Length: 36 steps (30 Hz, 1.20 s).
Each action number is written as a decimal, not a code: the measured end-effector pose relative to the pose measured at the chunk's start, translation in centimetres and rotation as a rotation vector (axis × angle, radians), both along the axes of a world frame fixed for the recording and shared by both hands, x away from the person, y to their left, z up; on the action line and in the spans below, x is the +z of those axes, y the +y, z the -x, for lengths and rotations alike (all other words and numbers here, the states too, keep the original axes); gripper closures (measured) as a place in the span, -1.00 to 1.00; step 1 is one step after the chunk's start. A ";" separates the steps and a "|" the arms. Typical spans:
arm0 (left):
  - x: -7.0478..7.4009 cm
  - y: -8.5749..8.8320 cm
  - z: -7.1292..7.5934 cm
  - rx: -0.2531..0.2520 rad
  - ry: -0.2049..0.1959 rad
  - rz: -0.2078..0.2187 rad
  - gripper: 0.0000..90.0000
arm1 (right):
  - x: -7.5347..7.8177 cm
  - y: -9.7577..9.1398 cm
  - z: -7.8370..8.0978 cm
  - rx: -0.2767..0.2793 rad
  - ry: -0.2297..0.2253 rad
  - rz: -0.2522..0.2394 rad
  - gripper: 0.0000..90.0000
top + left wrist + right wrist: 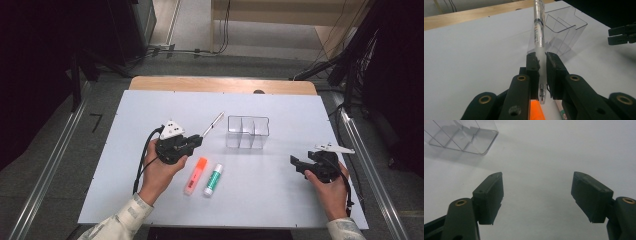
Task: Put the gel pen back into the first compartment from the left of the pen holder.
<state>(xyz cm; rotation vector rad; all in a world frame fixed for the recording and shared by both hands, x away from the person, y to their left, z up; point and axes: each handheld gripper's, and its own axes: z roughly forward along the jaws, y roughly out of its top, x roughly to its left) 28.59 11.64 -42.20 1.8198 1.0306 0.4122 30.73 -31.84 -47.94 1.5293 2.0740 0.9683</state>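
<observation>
My left gripper (pixel 542 65) is clamped on the clear pen (pixel 538 37) near its lower end, its tip slanting toward the upper middle of the left gripper view, beside the clear organizer (pixel 564 27). At lower right in the high view, my right gripper (pixel 300 164) sits released, jaws wide, over bare white table (pixel 280 200)

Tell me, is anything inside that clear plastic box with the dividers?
The clear organizer looks empty: through its walls all compartments show only the white table. The pen is outside it, held in the left gripper. The highlighter and glue stick lie on the table.
</observation>
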 end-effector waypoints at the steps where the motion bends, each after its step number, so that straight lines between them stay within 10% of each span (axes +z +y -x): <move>1: 0.1 0.0 0.0 -0.002 -0.002 -0.001 0.80 | 0.0 0.0 0.0 0.000 0.000 0.004 -0.45; 36: -0.2 -2.2 -1.4 -0.029 0.012 -0.010 0.80 | 0.1 0.0 0.1 0.004 -0.001 -0.001 -0.45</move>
